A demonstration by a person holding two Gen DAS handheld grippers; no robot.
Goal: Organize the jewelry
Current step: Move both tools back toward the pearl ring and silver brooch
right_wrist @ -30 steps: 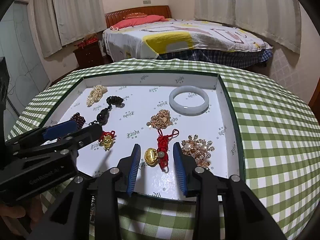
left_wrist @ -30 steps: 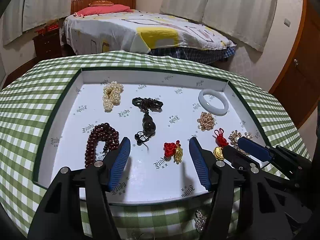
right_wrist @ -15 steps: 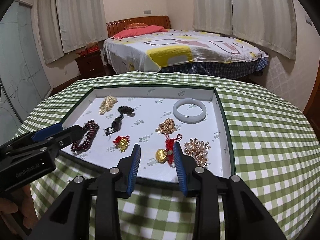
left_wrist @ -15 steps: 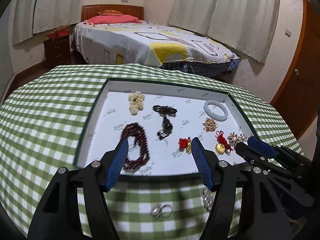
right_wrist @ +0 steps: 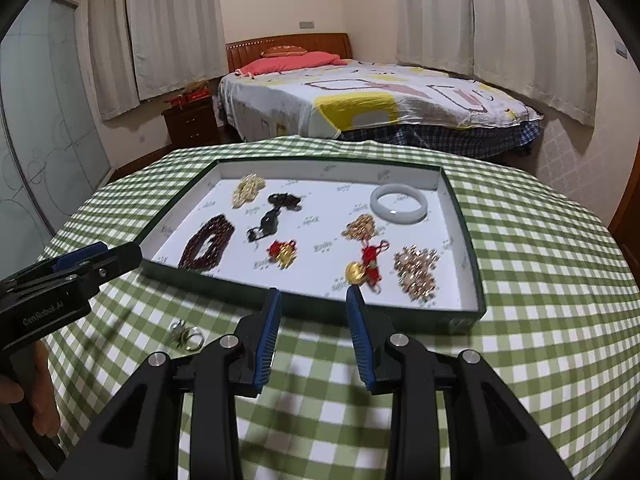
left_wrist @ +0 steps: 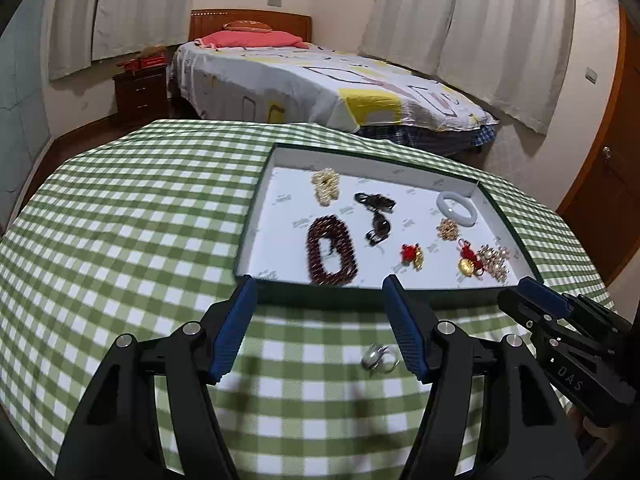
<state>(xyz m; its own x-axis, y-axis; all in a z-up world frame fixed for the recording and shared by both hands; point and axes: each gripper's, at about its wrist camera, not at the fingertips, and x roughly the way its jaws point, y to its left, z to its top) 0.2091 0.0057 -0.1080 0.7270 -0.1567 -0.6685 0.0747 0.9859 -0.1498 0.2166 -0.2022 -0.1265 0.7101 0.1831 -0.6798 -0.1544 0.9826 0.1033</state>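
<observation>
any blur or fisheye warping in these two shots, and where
Left wrist view: heavy fisheye bend in the checked tablecloth, and the ring near the left gripper is smeared by blur. Right wrist view: the tray bows, and the gold coin charm looks slightly soft.

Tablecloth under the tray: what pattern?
Green-and-white checks on the tablecloth; the right wrist view shows it best.
</observation>
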